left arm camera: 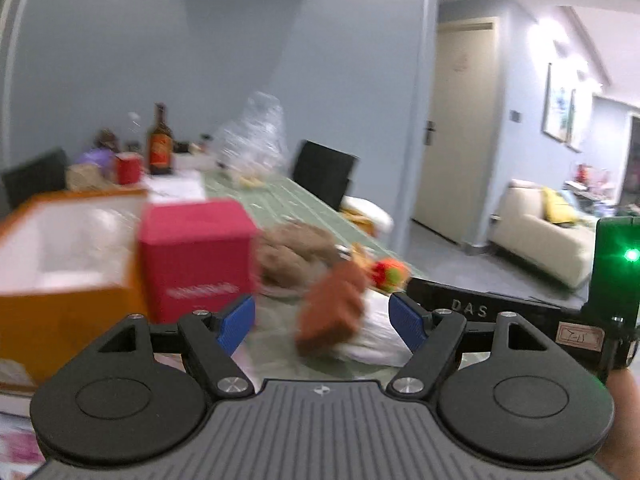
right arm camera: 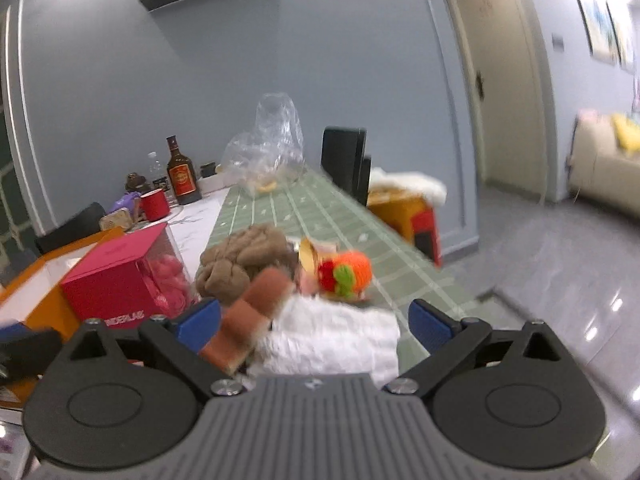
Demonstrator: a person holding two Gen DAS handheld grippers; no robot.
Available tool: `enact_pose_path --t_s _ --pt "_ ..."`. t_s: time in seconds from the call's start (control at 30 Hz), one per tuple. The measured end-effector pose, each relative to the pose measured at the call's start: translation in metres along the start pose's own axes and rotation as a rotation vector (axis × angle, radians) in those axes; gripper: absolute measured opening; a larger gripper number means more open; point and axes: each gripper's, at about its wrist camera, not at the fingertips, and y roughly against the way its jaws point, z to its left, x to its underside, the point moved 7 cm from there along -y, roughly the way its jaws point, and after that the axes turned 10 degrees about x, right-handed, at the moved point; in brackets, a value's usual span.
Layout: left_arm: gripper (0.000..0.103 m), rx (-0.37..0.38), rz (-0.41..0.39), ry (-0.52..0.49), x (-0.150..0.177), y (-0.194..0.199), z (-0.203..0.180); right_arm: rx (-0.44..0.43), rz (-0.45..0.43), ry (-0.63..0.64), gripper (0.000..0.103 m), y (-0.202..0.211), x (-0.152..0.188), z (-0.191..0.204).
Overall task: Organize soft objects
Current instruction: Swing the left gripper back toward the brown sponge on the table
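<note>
A heap of soft things lies on the green checked tablecloth [right arm camera: 332,208]: a tan plush [right arm camera: 244,260], a brown-orange sponge-like block [right arm camera: 248,316], a white fluffy cloth [right arm camera: 332,340] and an orange, red and green knitted toy [right arm camera: 344,272]. My right gripper [right arm camera: 316,324] stands open just before the heap, its blue pads either side of the block and cloth. In the left wrist view the brown block [left arm camera: 332,312], tan plush [left arm camera: 292,256], white cloth [left arm camera: 376,340] and knitted toy [left arm camera: 388,274] lie ahead of my open left gripper [left arm camera: 322,322]. Both views are blurred.
A pink box [right arm camera: 120,280] and an orange open box [left arm camera: 60,264] stand to the left. Farther back are a brown bottle [right arm camera: 182,176], a red cup [right arm camera: 154,204] and a clear plastic bag [right arm camera: 268,148]. A black chair [right arm camera: 346,164] stands by the table's right edge, and the right gripper's body [left arm camera: 500,312] shows at right.
</note>
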Motion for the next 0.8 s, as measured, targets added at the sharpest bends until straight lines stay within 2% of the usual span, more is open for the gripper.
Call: enact_pose_path --t_s 0.17,0.4,0.53,0.67,0.8 --pt "0.089 -0.023 0.021 -0.02 0.02 -0.022 -0.003 0.059 0.017 0.011 0.098 -0.011 0.008 -0.012" --pt "0.089 -0.028 0.045 0.061 0.039 -0.04 0.012 0.031 0.068 0.037 0.098 -0.035 0.02 -0.001" --pt "0.089 -0.05 0.026 0.059 0.044 -0.047 0.023 0.015 0.089 0.075 0.098 -0.047 0.029 0.013" --pt "0.089 -0.04 0.014 0.086 0.05 -0.052 0.03 0.023 0.004 0.061 0.099 -0.048 0.028 0.018" --pt "0.089 -0.044 0.046 0.137 0.052 -0.057 0.037 -0.019 0.022 -0.003 0.1 -0.053 0.026 0.013"
